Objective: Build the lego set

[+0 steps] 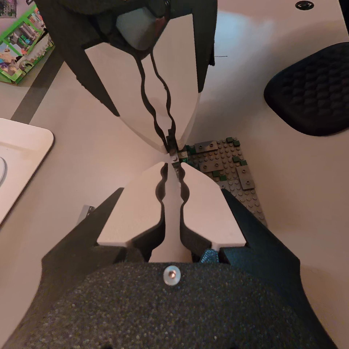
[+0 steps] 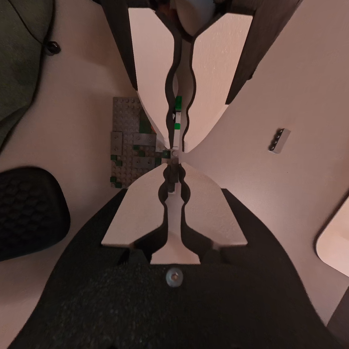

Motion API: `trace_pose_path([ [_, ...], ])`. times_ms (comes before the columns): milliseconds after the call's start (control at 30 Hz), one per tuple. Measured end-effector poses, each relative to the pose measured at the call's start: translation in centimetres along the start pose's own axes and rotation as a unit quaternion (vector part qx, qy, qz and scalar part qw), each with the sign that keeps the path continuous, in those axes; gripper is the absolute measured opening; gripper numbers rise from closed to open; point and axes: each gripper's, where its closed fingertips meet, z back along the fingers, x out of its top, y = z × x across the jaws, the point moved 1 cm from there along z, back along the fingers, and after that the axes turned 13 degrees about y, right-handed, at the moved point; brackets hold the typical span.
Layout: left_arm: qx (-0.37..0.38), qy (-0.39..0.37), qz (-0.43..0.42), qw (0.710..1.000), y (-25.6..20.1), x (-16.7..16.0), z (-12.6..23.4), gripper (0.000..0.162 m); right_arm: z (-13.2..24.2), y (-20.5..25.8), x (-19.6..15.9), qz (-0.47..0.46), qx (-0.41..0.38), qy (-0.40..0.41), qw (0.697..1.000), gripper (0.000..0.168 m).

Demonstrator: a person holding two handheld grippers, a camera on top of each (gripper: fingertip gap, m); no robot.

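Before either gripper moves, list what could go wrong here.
1. Both grippers, left and right, meet tip to tip at one edge of the grey baseplate; their fingers may collide.
2. Nothing visibly holds the baseplate down, so a sideways push might slide it.
3. The loose grey brick lies apart and could be knocked.

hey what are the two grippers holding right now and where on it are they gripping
Both pinch the same small strip of Lego bricks at the edge of the grey baseplate: the left gripper at its near end, the right gripper at the opposite end.

No writing is legible; the green lego box (image 1: 20, 49) shows only pictures.
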Motion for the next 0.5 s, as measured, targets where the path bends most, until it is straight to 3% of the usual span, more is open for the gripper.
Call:
trace_pose_path([
  [500,0.010,0.007,-0.002,1.000,0.30,-0.27,-0.13,0.009,-0.21,0.07,-0.01,-0.006,-0.003,0.012,1.000,0.009],
])
